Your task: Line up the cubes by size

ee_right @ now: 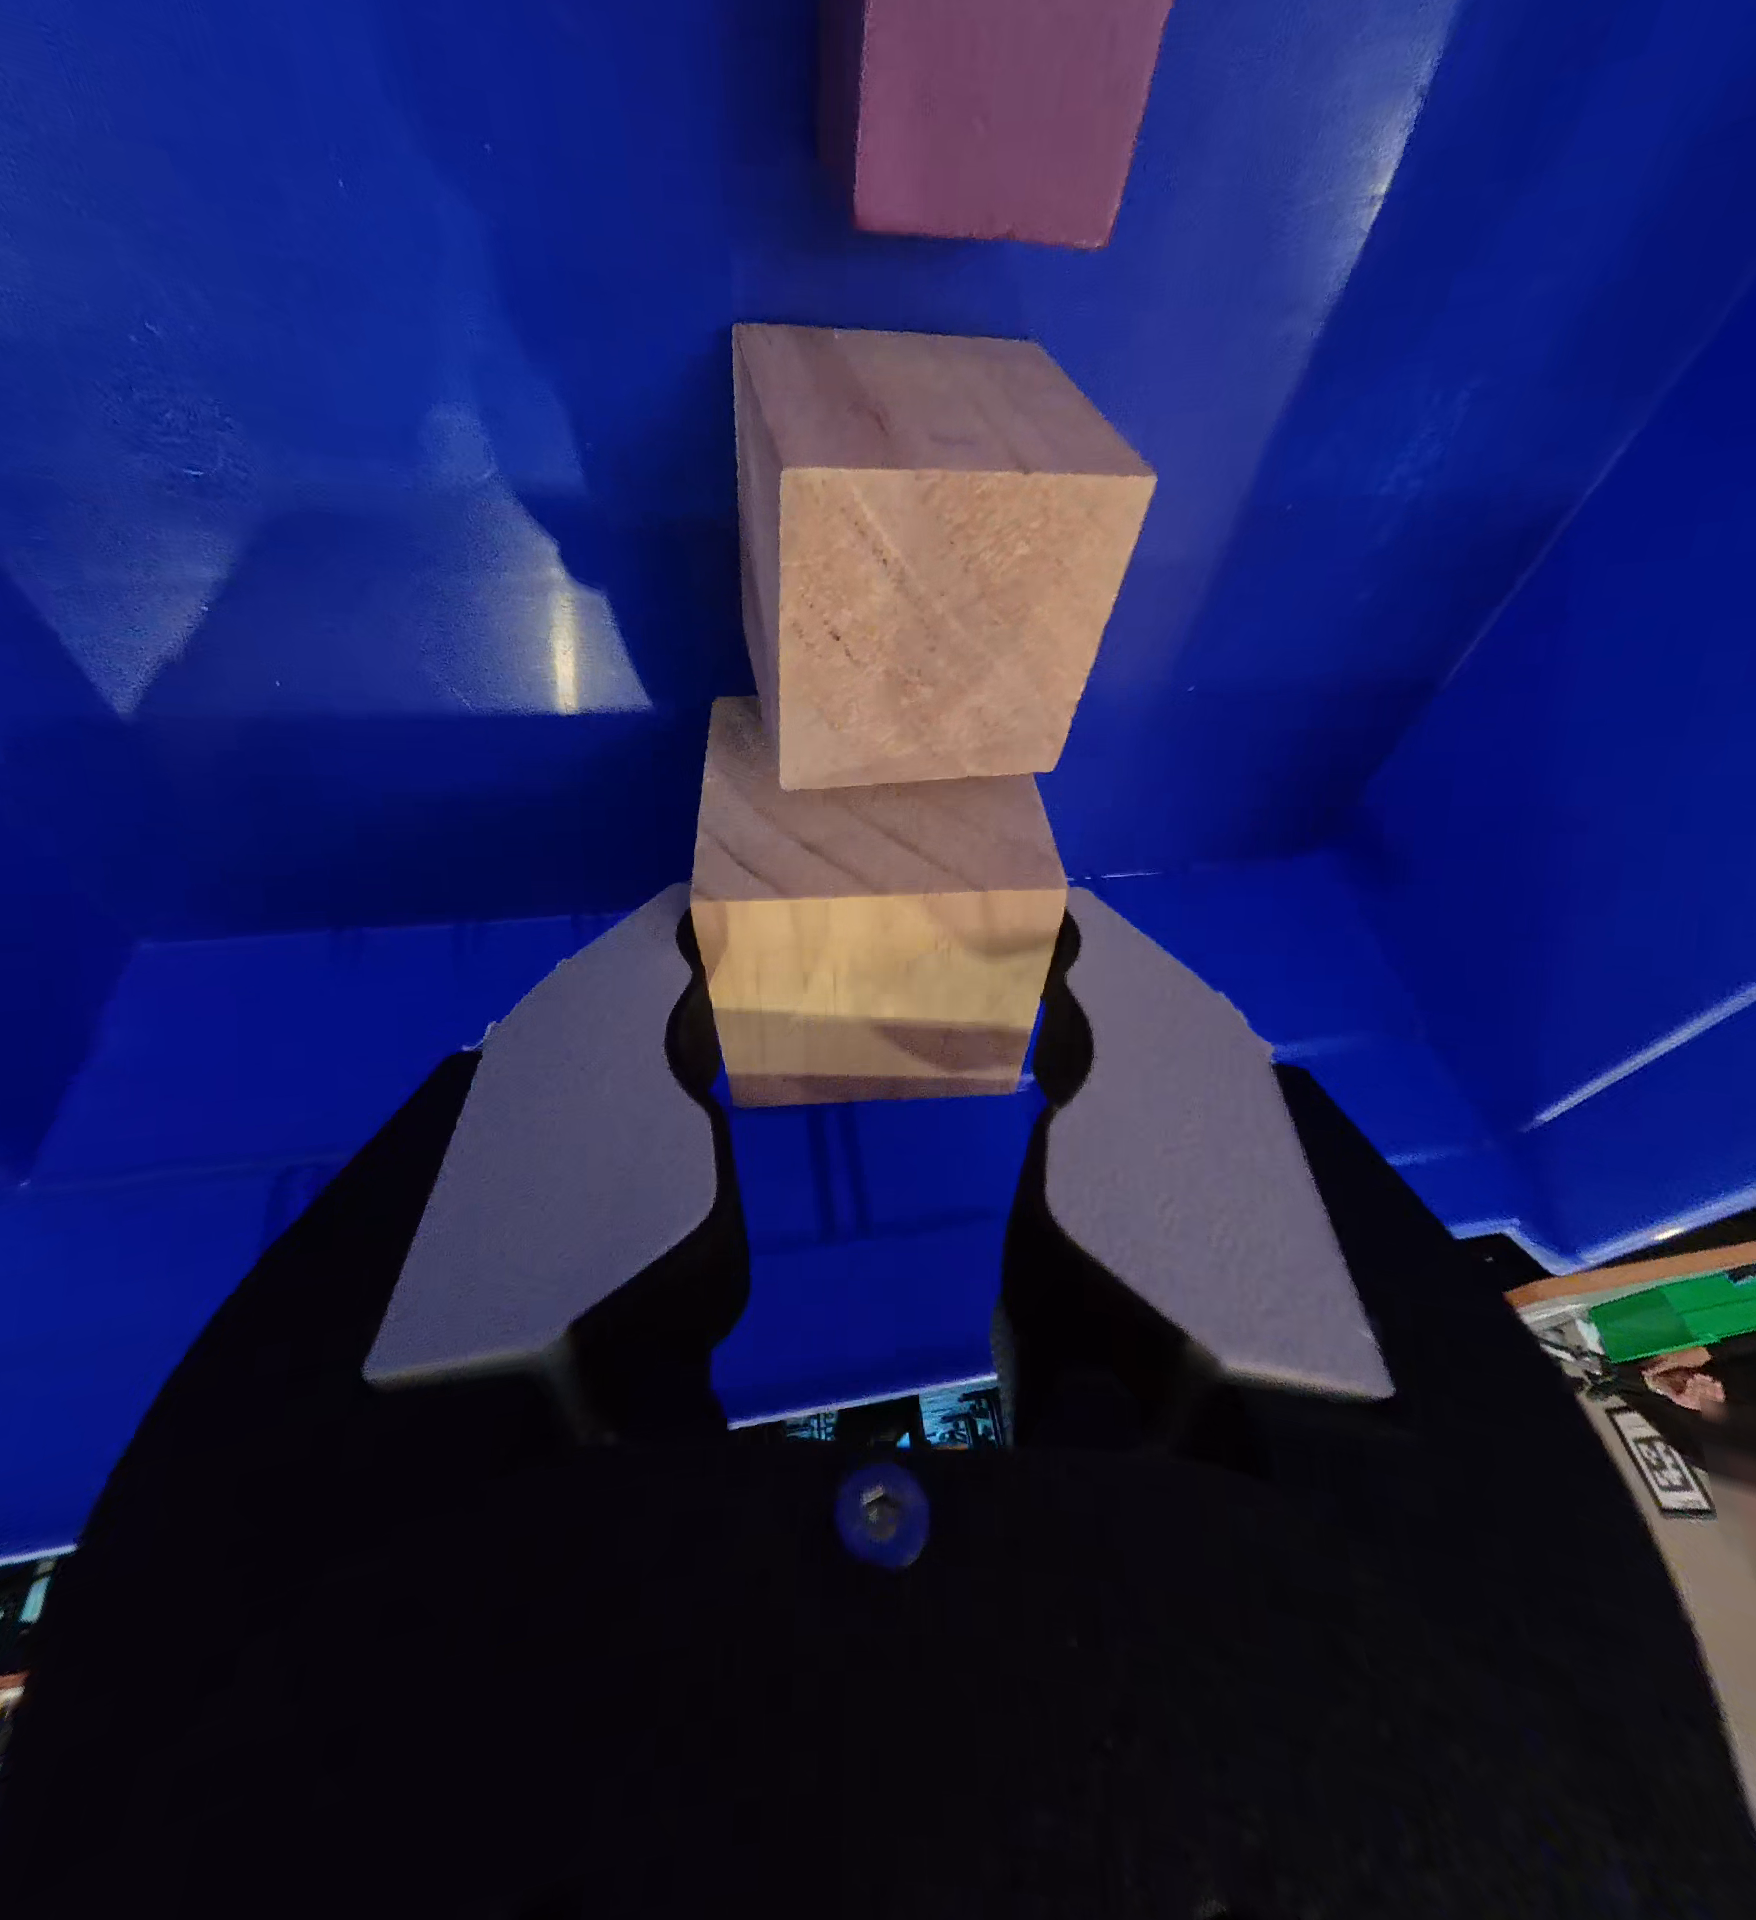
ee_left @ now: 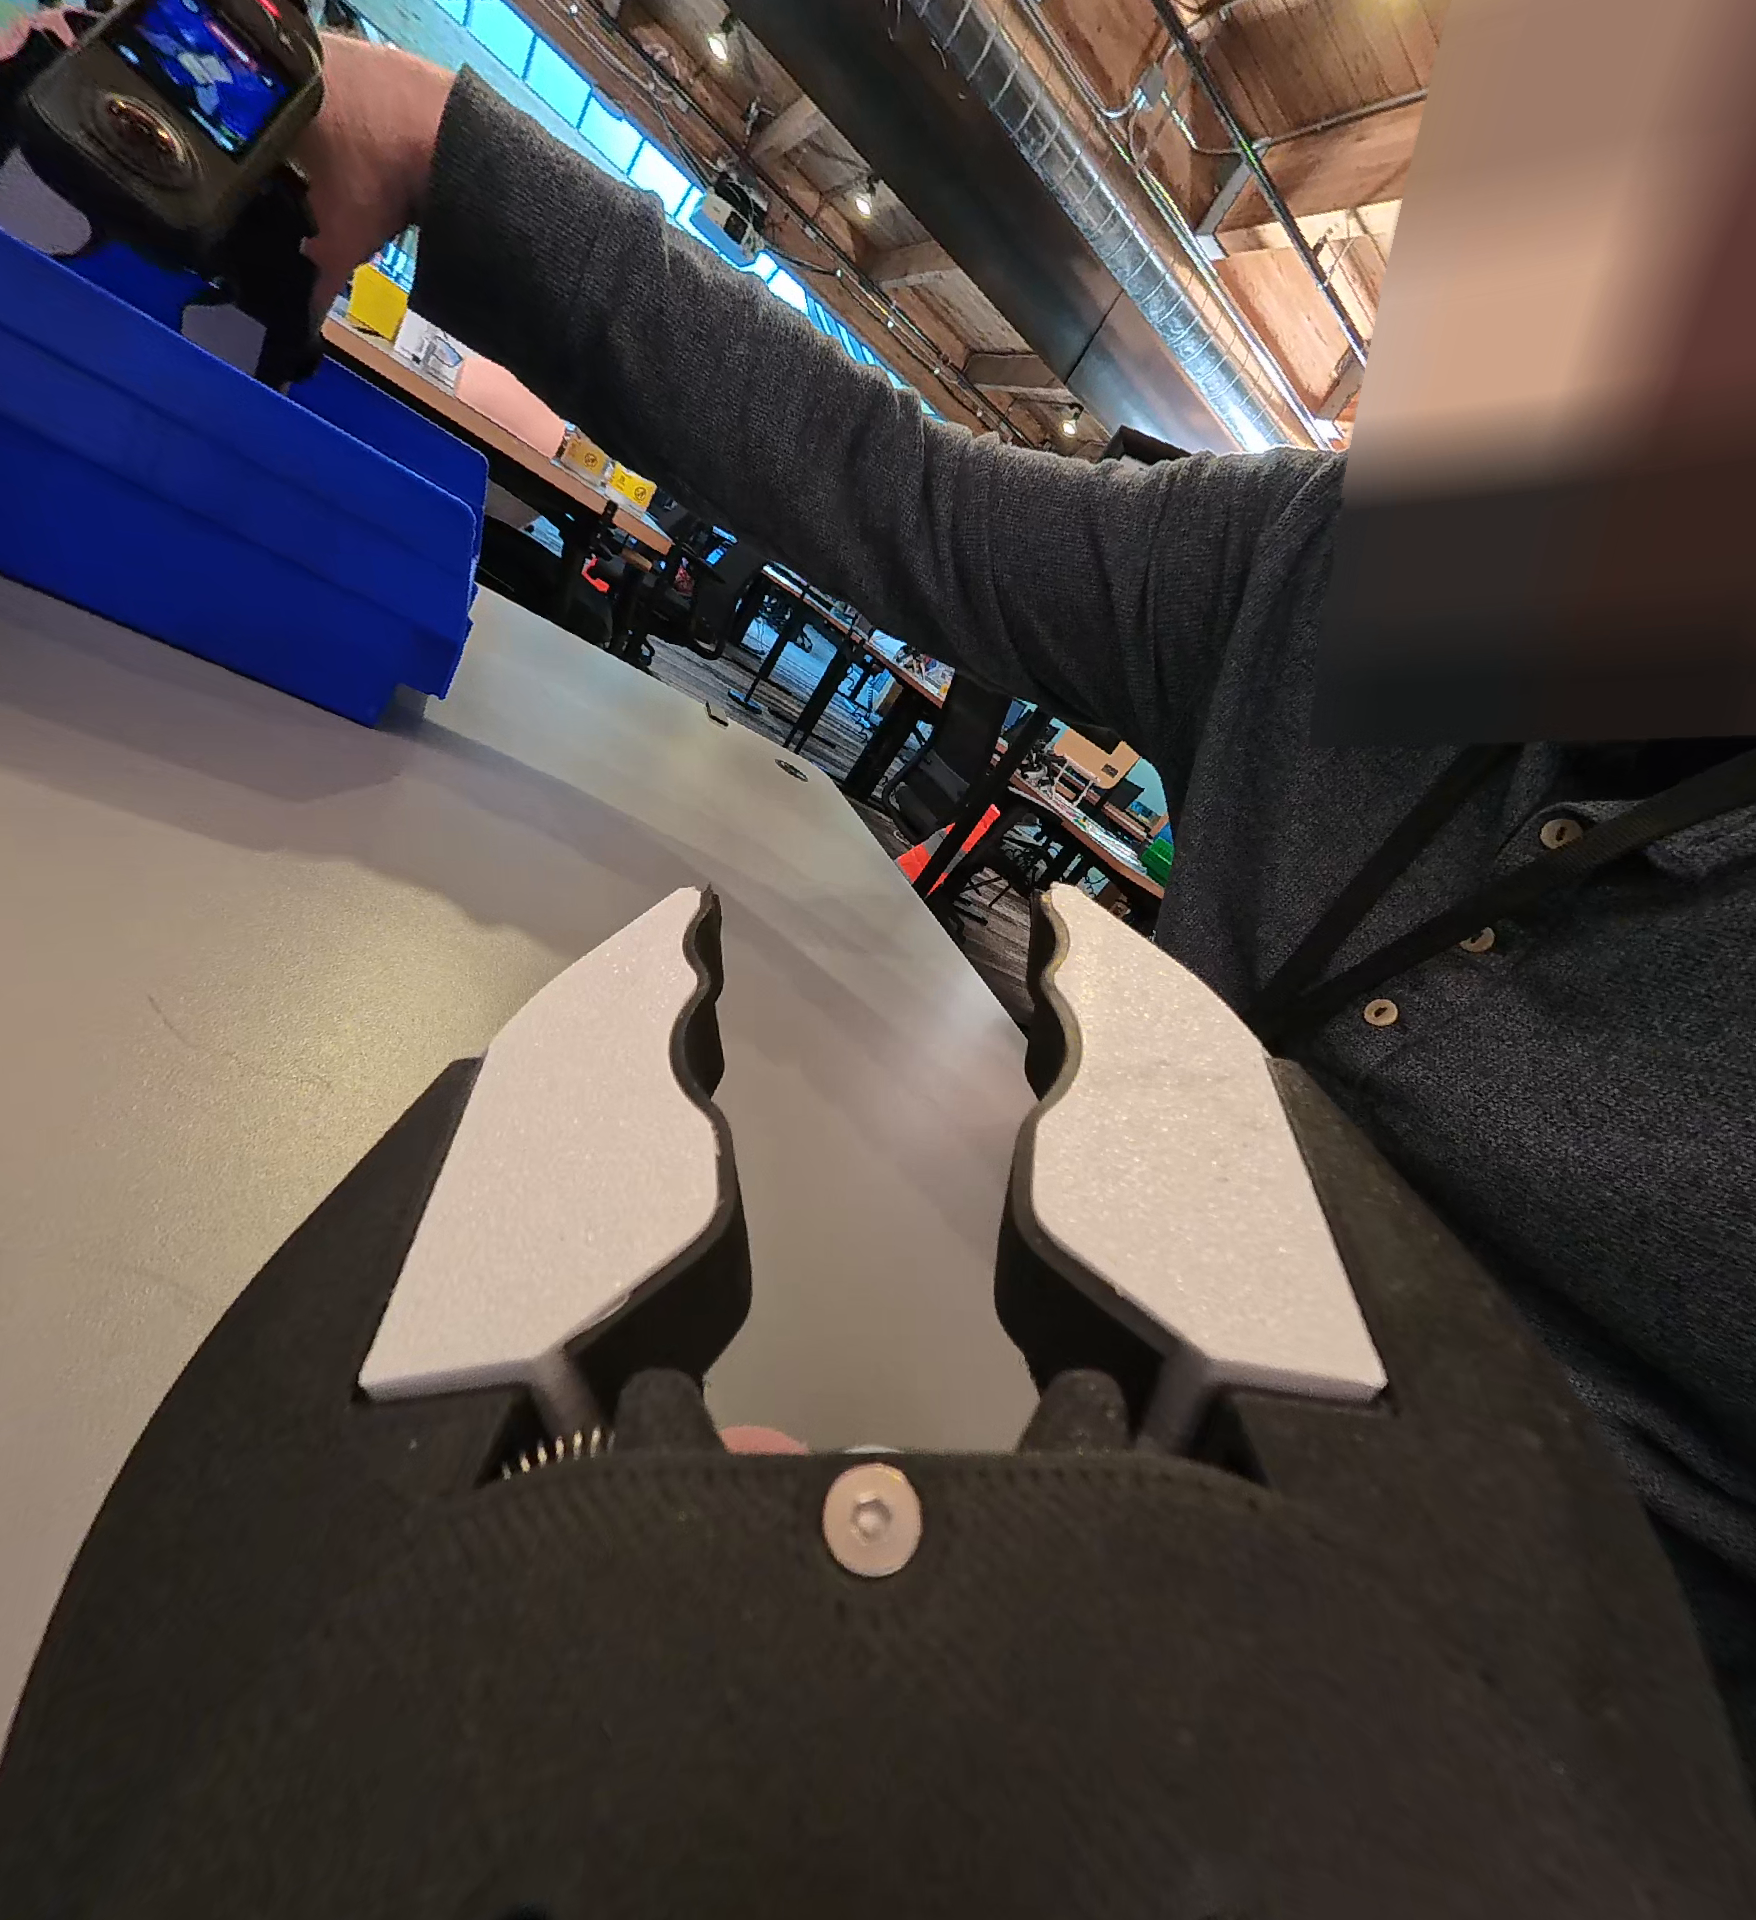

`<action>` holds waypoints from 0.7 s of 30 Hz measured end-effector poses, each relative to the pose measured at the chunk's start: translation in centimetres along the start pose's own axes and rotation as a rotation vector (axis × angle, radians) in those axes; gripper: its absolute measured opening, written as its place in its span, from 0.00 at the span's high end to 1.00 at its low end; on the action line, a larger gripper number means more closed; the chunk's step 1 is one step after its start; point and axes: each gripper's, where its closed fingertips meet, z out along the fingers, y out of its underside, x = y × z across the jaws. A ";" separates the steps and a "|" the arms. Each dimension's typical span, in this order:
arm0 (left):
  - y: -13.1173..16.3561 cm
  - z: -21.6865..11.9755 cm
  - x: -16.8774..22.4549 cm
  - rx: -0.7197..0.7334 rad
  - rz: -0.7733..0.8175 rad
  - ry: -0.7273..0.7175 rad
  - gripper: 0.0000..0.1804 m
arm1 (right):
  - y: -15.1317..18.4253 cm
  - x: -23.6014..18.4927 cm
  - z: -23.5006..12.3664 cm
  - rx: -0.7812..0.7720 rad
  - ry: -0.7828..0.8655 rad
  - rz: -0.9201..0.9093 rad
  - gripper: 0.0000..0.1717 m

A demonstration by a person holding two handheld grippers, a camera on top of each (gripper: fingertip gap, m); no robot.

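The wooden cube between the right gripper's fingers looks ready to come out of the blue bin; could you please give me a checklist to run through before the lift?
1. Right gripper pads against both sides of the nearer wooden cube: ok.
2. Second wooden cube free of it: not ok, touching or overlapping.
3. Purple block clear: ok, farther back.
4. Blue bin walls clear of fingers: ok.
5. Left gripper free: ok, open over the grey table.
6. Other cubes' sizes: cannot tell.
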 end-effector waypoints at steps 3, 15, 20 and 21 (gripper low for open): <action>0.0 0.0 0.0 0.000 0.000 0.001 0.69 | 0.1 0.0 0.1 0.010 -0.007 0.012 0.65; 0.1 0.0 0.1 -0.003 0.002 0.005 0.69 | 0.5 -0.1 0.3 -0.035 -0.055 0.036 0.65; 0.1 0.0 0.1 -0.003 0.001 0.007 0.69 | 0.1 -0.3 0.3 -0.018 -0.067 0.050 0.65; 0.1 0.0 0.1 -0.005 0.002 0.008 0.69 | 0.0 -0.2 0.2 -0.017 -0.059 0.045 0.65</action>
